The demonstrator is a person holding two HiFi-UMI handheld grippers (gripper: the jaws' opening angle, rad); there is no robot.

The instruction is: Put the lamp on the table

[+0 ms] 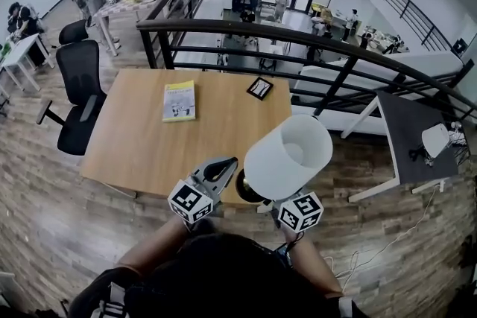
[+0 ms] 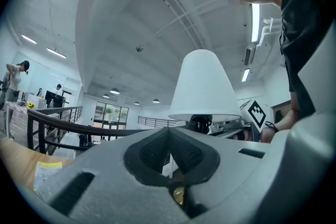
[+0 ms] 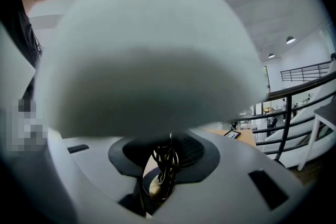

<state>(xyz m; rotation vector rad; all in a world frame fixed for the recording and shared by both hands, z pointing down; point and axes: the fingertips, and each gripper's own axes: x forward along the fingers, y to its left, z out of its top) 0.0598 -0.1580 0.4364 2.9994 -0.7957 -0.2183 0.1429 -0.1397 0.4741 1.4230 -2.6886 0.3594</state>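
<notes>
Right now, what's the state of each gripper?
left gripper: fingers shut, nothing held.
right gripper: shut on the lamp, by its stem.

Lamp at table's near edge; booklet left of frame, farther back.

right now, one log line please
right gripper shut on lamp stem | left gripper shut by lamp base | lamp at wooden table edge

Head view looks steeply down; both gripper views face upward, close beneath the lamp.
</notes>
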